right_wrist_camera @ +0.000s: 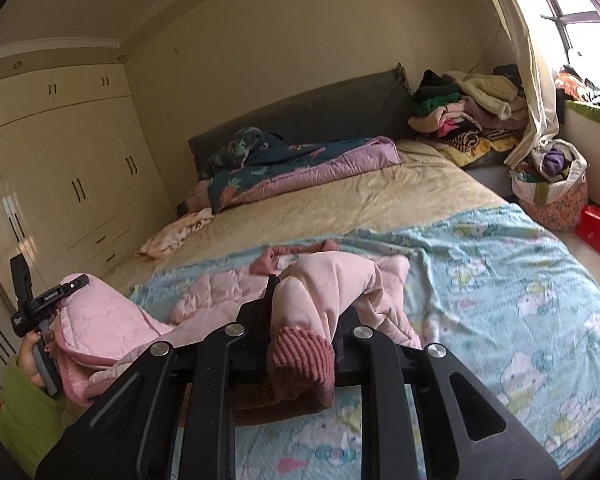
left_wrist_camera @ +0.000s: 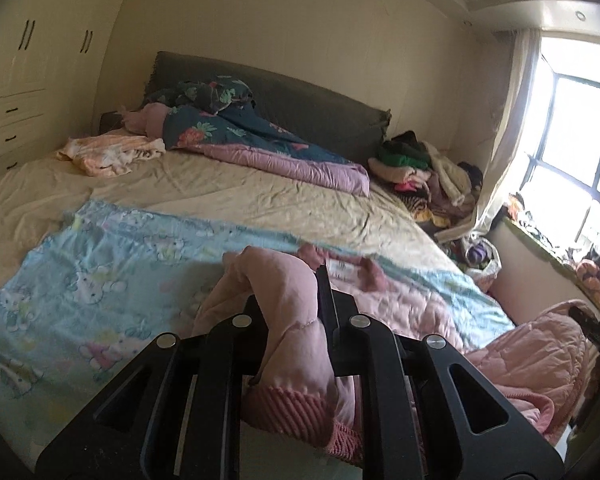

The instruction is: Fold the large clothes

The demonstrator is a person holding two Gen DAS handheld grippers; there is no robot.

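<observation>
Bedroom scene: a person folding laundry holds a pink quilted jacket (left_wrist_camera: 420,312) between two hand-held tools above a bed (left_wrist_camera: 204,184) spread with a light blue cartoon-print blanket (left_wrist_camera: 80,280). Left gripper (left_wrist_camera: 300,320) is clamped shut on one ribbed cuff end of the jacket; right gripper (right_wrist_camera: 300,320) is closed tight on the other sleeve, its knitted cuff (right_wrist_camera: 302,354) bunched between the jaws. Most of the jacket lies rumpled on the blanket near the foot of the bed, with both sleeve ends drawn up off it, apparently so the garment can be spread out or the sleeves laid across before folding. In the right wrist view, a hand (right_wrist_camera: 32,360) in a green sleeve grips the left tool's handle. A heap of unsorted clothes (right_wrist_camera: 468,108) waits at the head of the bed beside the window, with a rumpled floral quilt (left_wrist_camera: 260,140) against the headboard
</observation>
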